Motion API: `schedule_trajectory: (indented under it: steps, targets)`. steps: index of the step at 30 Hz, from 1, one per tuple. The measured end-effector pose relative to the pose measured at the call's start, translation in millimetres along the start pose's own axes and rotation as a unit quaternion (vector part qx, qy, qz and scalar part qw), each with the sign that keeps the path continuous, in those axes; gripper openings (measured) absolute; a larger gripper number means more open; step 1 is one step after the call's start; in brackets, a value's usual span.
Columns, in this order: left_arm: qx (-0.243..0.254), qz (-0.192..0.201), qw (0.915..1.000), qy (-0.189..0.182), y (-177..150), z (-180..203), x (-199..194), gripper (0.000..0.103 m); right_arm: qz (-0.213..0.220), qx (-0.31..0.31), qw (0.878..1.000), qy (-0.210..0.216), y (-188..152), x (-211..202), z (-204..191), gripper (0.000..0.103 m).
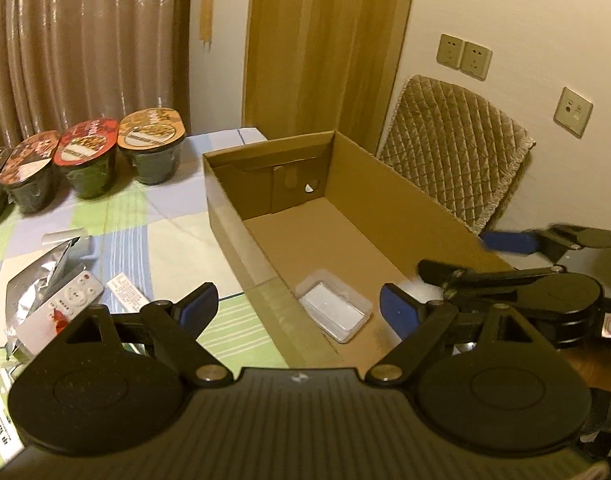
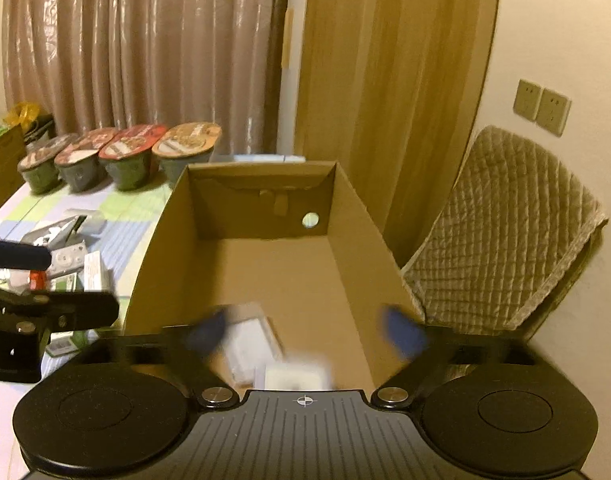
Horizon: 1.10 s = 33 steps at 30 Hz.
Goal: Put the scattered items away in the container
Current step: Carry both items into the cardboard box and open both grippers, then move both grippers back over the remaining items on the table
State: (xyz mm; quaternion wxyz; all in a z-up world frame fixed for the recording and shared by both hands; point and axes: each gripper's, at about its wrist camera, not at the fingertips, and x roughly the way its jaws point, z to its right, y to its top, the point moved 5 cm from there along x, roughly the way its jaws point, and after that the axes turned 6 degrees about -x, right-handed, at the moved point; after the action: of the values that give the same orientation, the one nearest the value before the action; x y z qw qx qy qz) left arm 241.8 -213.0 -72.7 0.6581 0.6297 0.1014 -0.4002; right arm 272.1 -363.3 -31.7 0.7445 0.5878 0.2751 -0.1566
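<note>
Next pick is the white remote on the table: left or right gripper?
Left, probably. The left gripper is open by the box's table-side wall, near the remote. The open right gripper sits over the box.

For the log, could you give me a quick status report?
Both grippers open, empty. Clear case in cardboard box. Remote still out. Nothing blocking.

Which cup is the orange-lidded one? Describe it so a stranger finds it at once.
Start at the open cardboard box on the checked tablecloth. Left of its far end, in front of the curtain, stands a row of dark instant-noodle cups. The wanted cup is the one nearest the box, and its lid is orange while its neighbours' are red or darker.
</note>
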Motion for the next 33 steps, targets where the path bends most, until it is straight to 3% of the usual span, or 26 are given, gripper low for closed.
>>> schedule_trajectory:
  steps: [16, 23, 33]
  targets:
    - [-0.025, 0.001, 0.9992, 0.030, -19.8, -37.4, -32.0, 0.086, -0.007, -0.005, 1.000, 0.015, -2.3, -17.4, -21.4, 0.099]
    - [-0.046, 0.000, 0.9966, 0.068, -40.0, -76.1, -64.6, 0.087, 0.006, -0.010, 0.999, 0.038, -0.9, -37.9, -45.4, 0.099]
    - [-0.074, -0.007, 0.9881, 0.135, -76.5, -144.1, -115.0, 0.088, 0.027, -0.050, 0.993, 0.107, -1.4, -64.3, -114.6, 0.099]
